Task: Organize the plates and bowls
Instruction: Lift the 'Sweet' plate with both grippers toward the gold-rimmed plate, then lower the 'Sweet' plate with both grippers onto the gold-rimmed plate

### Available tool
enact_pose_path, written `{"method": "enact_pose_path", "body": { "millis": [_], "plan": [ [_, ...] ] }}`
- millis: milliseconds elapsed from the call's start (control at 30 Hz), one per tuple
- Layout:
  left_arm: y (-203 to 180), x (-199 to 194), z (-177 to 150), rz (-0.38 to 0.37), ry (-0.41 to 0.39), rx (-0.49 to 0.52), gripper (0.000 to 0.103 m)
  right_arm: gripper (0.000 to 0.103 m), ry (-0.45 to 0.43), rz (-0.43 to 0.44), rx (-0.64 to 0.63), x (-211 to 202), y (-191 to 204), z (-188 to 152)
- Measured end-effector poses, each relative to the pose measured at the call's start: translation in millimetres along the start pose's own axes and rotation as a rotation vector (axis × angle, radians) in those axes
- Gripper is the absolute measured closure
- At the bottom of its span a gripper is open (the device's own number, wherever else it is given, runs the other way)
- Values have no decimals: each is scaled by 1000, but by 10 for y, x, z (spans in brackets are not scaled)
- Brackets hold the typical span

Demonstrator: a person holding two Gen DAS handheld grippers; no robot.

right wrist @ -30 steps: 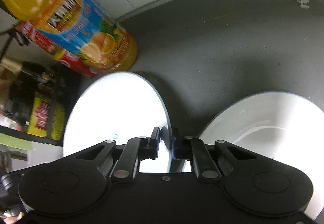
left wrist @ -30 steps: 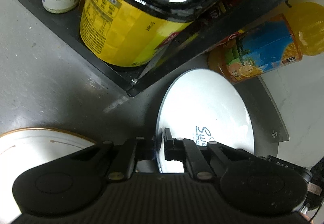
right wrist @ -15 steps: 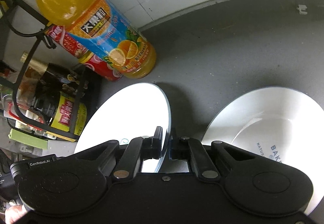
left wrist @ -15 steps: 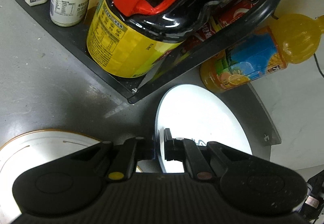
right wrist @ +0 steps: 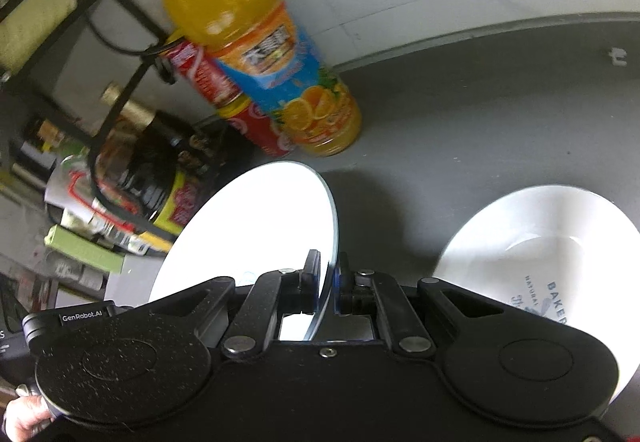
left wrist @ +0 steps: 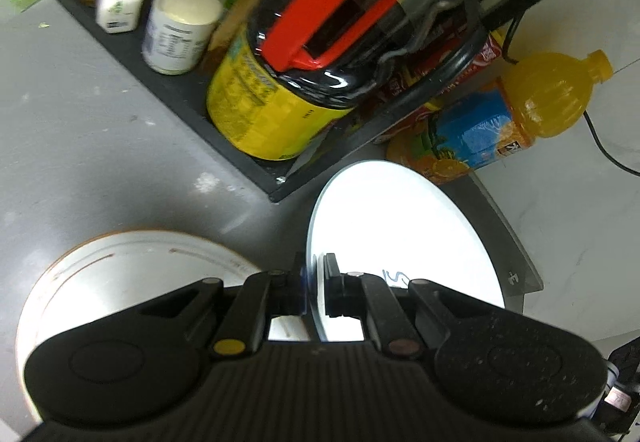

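Both tools have risen since a second ago: more of the rack and of the orange juice bottle (right wrist: 260, 62) shows in each view, and the bottle's cap is now in frame.

The left tool (left wrist: 314, 292) is clamped on the rim of a white plate (left wrist: 400, 234) that has blue lettering by the fingers. The right tool (right wrist: 329, 288) is clamped on a plate too (right wrist: 256, 226), seen from the other side. It may be the same one; cannot tell for sure.

The plate is held on edge, steeply tilted, not flat. Its face runs away from the tools toward the juice bottle, with the far rim just short of the bottle's base. In the left view its lit face turns right; in the right view it turns left.

A gold-rimmed plate (left wrist: 132, 274) lies flat on the grey tabletop (left wrist: 80, 146), left of the held plate from the left tool's view. A white bowl (right wrist: 540, 254) with printed text sits on the tabletop on the far side from the juice bottle, well apart from it.

The juice bottle stands upright against the wall, with a red can (right wrist: 256, 126) touching it. Beside the bottle is the black rack (left wrist: 248, 158) with a yellow-labelled jug (left wrist: 272, 110) and two spice jars (left wrist: 184, 2).

A fingertip (right wrist: 24, 414) shows at the lower left corner of the right view.
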State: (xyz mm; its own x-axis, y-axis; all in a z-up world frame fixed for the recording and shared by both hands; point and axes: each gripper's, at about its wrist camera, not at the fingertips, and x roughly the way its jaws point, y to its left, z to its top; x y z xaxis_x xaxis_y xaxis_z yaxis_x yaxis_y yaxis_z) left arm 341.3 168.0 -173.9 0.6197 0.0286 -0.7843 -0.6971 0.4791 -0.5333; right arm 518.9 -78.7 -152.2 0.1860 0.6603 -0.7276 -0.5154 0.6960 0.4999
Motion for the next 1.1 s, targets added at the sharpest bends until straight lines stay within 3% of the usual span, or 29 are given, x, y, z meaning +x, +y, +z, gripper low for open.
{"method": "enact_pose_path", "body": {
  "millis": [533,1100],
  "plan": [
    [358,-526,-308,67,-66,-90,97,96,66,58,-99,-79,406,-213],
    [780,-738,-668,119,-51,-182,97,96,145,72,-150,-20,584,-598]
  ]
}}
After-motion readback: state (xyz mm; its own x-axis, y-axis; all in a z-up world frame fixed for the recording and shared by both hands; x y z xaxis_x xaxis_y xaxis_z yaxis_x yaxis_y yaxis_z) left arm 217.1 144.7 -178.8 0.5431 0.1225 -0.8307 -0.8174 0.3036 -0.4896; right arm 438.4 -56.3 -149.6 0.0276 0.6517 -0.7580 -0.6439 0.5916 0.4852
